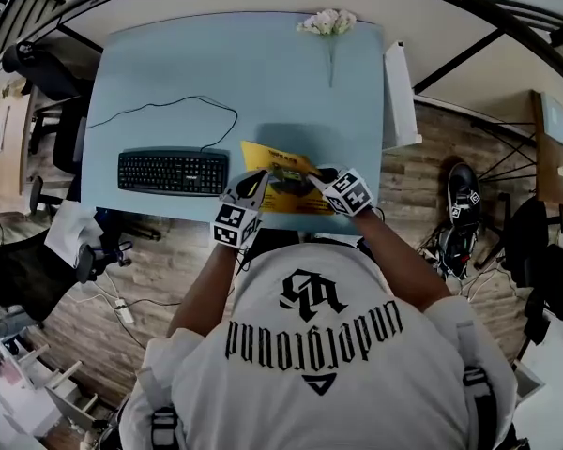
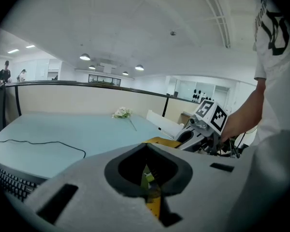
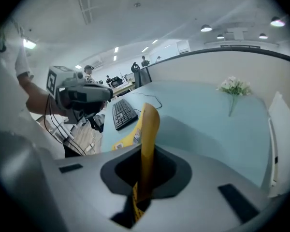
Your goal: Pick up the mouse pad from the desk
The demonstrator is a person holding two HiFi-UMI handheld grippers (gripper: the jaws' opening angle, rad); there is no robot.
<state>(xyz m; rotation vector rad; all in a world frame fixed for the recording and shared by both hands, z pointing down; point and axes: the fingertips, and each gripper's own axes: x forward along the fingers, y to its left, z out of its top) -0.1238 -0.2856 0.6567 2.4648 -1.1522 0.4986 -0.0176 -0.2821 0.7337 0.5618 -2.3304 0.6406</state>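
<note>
Lift step: your left gripper (image 1: 260,182) & right gripper (image 1: 319,178) each clamp the thin yellow flexible mouse pad (image 1: 287,193), which curls ahead of the jaws, over the pale-blue desk (image 1: 197,68). Next: raise both evenly.

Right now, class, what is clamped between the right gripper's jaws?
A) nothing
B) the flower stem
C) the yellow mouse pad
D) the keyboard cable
C: the right gripper view shows the yellow mouse pad standing on edge, pinched between the shut jaws of the right gripper.
</note>
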